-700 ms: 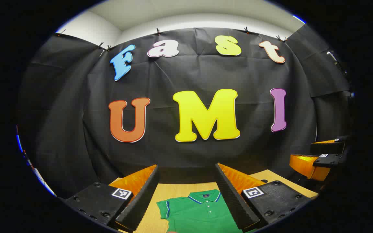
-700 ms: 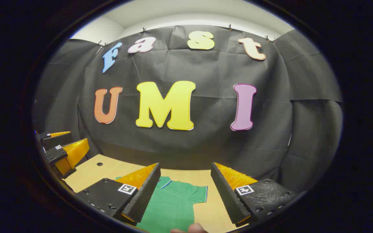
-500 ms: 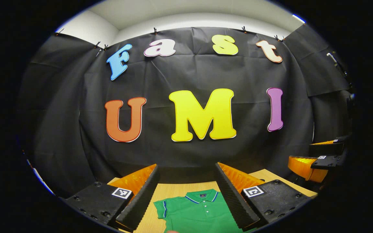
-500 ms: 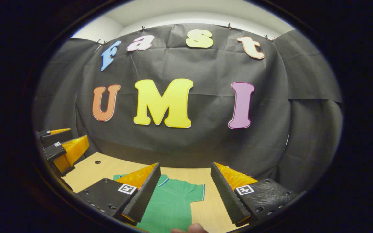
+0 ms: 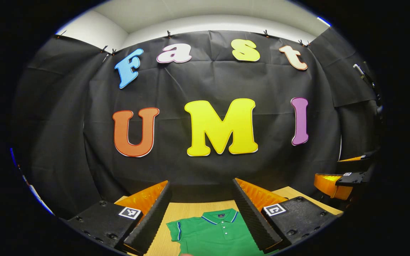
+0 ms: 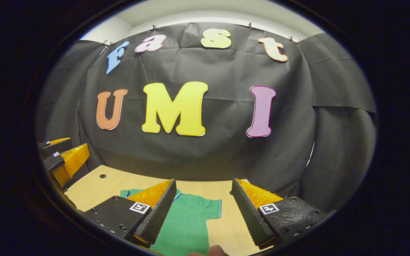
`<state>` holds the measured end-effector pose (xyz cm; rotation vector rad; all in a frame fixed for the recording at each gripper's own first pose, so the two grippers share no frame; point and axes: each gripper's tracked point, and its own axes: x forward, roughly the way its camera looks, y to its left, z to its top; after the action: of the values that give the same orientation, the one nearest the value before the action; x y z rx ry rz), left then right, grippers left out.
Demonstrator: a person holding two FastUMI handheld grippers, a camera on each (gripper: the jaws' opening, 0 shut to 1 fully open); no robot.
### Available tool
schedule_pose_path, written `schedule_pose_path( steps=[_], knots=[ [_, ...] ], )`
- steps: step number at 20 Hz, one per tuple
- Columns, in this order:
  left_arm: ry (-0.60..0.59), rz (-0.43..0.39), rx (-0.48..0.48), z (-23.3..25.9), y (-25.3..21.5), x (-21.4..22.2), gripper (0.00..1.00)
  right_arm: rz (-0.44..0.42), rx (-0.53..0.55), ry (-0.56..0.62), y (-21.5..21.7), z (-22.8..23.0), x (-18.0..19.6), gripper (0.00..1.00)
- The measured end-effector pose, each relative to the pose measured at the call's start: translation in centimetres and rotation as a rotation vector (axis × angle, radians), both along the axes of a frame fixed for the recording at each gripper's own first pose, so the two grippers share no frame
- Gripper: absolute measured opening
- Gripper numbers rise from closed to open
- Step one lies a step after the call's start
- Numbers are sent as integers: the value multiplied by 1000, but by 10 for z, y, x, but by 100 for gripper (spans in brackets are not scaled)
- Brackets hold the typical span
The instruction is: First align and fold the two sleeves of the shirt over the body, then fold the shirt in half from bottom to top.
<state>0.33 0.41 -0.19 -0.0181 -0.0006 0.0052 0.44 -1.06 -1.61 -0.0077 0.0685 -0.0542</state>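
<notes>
While both tools hang above the table (image 5: 187, 211), the green polo shirt (image 5: 215, 233) lies flat at the bottom centre of the left gripper view, collar toward the black cloth wall (image 5: 208, 81), buttons showing. Starting at the lower left of that view, the left gripper (image 5: 201, 213) has its two fingers spread wide apart with nothing between them but air; the shirt's short sleeve (image 5: 174, 231) peeks out just right of the left finger, flat on the wood. Over at the right edge, the other tool shows, fingers apart too.

Now the right gripper view: at the left edge the left tool sits above the table corner, near a small hole (image 6: 102, 176) in the wood. Bottom centre, the right gripper (image 6: 203, 209) is open wide, holding nothing, and the shirt's other sleeve (image 6: 210, 209) lies spread between its fingers. A fingertip (image 6: 214, 251) pokes in at the very bottom edge.
</notes>
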Motion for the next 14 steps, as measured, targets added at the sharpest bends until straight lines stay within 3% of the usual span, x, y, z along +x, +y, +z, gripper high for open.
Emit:
schedule_pose_path(
  steps=[14],
  knots=[
    [11,70,-16,-6,13,-8,100,2,-3,104,-21,-37,25,95]
  ],
)
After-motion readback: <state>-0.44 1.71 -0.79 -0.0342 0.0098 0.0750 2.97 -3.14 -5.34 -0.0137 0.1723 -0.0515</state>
